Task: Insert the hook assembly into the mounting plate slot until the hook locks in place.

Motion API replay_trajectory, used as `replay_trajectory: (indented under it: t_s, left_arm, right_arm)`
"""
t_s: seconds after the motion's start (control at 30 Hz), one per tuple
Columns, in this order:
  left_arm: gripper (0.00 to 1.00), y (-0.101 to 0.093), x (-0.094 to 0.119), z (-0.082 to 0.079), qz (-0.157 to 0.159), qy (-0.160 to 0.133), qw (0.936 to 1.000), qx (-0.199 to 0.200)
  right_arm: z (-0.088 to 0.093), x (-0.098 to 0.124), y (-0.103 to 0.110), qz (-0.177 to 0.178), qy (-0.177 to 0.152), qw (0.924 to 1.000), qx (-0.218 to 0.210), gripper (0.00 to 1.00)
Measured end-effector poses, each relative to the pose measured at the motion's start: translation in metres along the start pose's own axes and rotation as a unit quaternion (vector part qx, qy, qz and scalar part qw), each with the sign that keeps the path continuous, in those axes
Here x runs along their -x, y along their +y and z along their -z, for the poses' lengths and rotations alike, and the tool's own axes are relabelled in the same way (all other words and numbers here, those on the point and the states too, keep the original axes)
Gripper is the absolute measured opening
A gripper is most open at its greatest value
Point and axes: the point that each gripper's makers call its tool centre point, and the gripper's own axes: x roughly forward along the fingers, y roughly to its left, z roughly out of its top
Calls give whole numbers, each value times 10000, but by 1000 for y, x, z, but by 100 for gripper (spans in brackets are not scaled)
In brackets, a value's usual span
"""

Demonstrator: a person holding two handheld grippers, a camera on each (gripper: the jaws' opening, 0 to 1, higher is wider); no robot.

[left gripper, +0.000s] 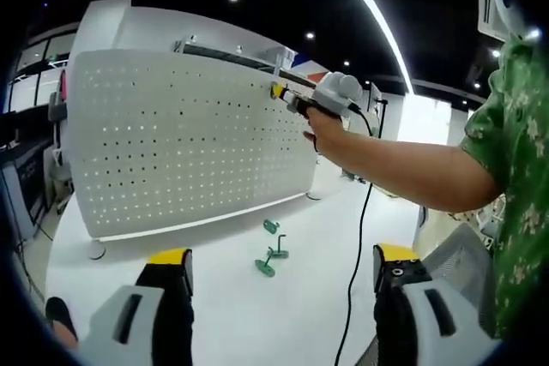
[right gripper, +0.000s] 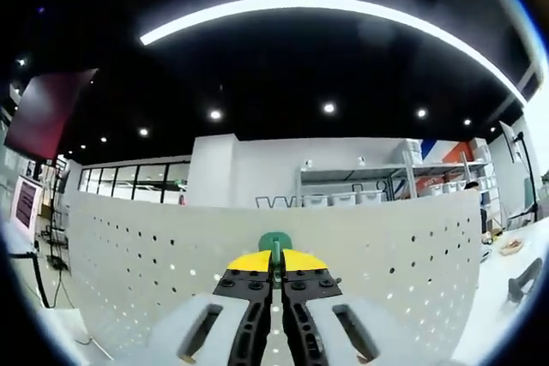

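We see no readable writing. Right gripper (right gripper: 276, 265) clamped on green hook (right gripper: 274, 244) at white perforated pegboard (left gripper: 184, 139). Left gripper (left gripper: 281, 267) jaws apart; two green hooks (left gripper: 270, 255) on white table (left gripper: 257, 315).

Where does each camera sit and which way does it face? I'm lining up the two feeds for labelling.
Left gripper view: rides the left gripper, jaws open, facing the white pegboard over the table with two green hooks; the person's arm holds the right gripper up to the board.
Right gripper view: rides the right gripper, shut on a green hook, close to the pegboard.
Shared: the pegboard and right gripper.
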Motion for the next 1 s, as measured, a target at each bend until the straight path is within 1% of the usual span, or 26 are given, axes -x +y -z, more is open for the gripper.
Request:
replay_trajectory:
  t_s: [0.43,0.5,0.53,0.6,0.67,0.7,0.9,1.0]
  left_arm:
    - [89,0,-3,-1,25,-2,10000,-8]
    - [90,0,-2,-5,28,-135,9999,-4]
    - [90,0,-1,-6,31,-114,9999,-5]
    - [90,-1,-1,-10,76,-235,9997,-23]
    - [90,-2,0,-12,96,-274,9996,-32]
    - [89,-3,0,-15,129,-371,9992,-52]
    - [89,-9,2,-28,274,-706,9970,-168]
    - [89,-11,2,-33,325,-799,9961,-201]
  right_arm:
    - [4,0,2,-8,9,10000,-16,1]
    - [4,0,2,-6,23,10000,-6,1]
    - [4,0,2,-8,26,10000,-1,1]
    - [5,-1,1,7,38,10000,-8,1]
    - [5,-2,0,19,37,10000,-19,1]
    - [5,-2,1,19,40,10000,-11,1]
    - [6,-2,0,19,54,10000,-21,1]
    - [7,-3,1,19,61,10000,-14,1]
